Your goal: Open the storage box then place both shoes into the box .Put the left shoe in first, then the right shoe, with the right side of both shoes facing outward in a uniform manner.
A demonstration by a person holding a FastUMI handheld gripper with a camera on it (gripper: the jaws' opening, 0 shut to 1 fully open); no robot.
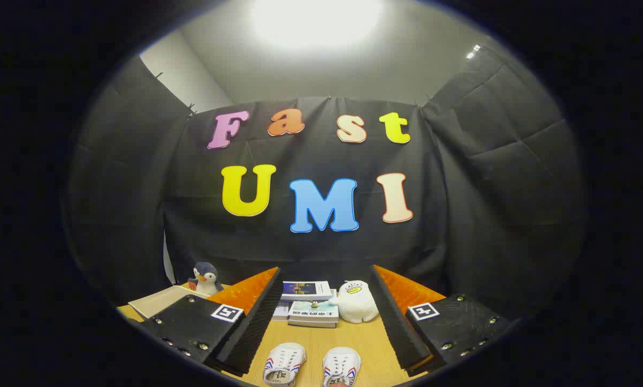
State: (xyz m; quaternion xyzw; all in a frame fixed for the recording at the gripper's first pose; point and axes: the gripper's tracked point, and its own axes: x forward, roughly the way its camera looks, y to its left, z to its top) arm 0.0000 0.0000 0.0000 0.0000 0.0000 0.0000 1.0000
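Evidently nothing is grasped yet: the gripper (321, 306) hovers with jaws spread wide and empty above two shoes (311, 364) at the tabletop's (310, 336) near edge. Storage box unseen; find its lid first.

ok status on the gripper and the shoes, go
Hand-held gripper open, holding nothing. Two white shoes side by side on table between fingers. Books and white plush beyond.

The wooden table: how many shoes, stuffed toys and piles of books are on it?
White lace-up shoes with red and blue stripes: 2
Stuffed toys: 2, a grey penguin and a white duck
Piles of books: 1
Total: 5
The gripper is open, with nothing held.
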